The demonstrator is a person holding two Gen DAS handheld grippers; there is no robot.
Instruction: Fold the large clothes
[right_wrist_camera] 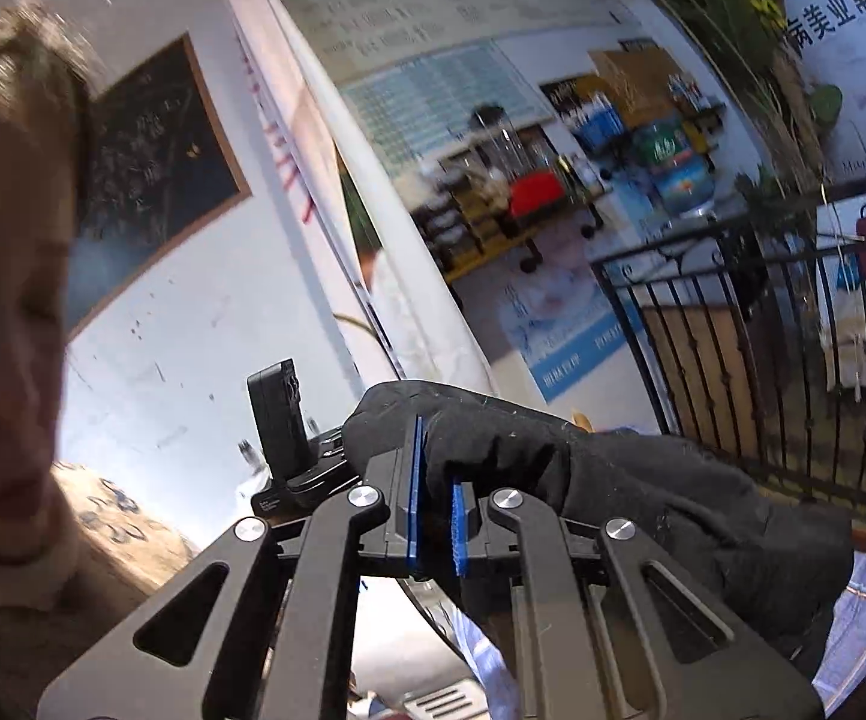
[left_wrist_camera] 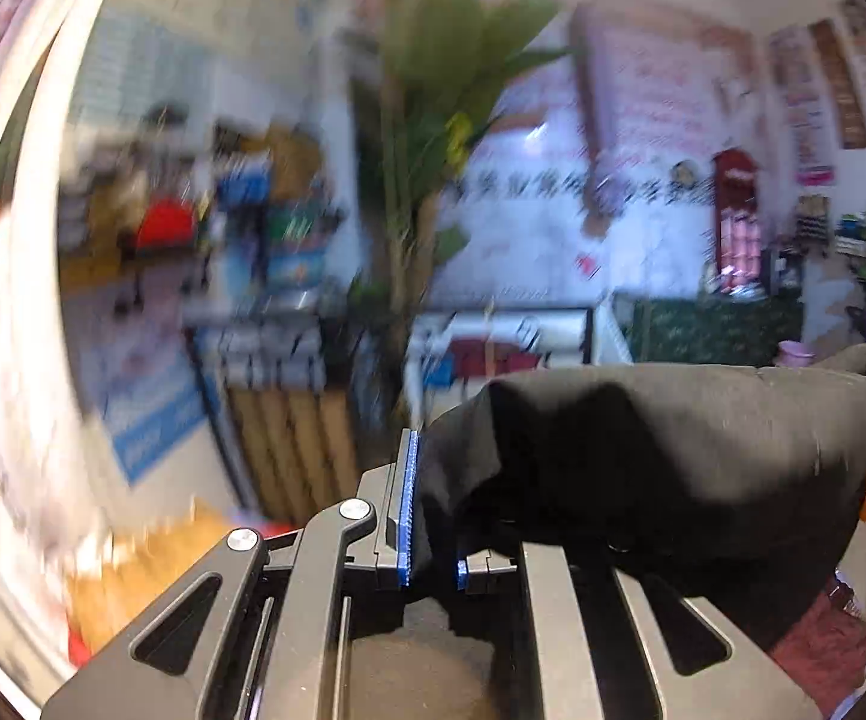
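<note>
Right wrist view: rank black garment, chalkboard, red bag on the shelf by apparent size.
1. black garment, though nearness to the camera inflates it
2. chalkboard
3. red bag, far back and blurred

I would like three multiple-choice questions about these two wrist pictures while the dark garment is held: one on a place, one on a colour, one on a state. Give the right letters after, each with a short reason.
1. In the right wrist view, where does the black garment trail from the right gripper?
A. toward the right edge
B. toward the chalkboard
C. straight up

2. What colour are the pads of the left gripper?
A. red
B. blue
C. yellow

3. What is the state of the left gripper?
A. wide open, empty
B. open beside the cloth
C. shut on the garment

Answers:
1 A, the cloth drapes rightward over the gripper linkage.
2 B, a blue ribbed pad shows on each finger.
3 C, black fabric is pinched between the two pads.
</note>
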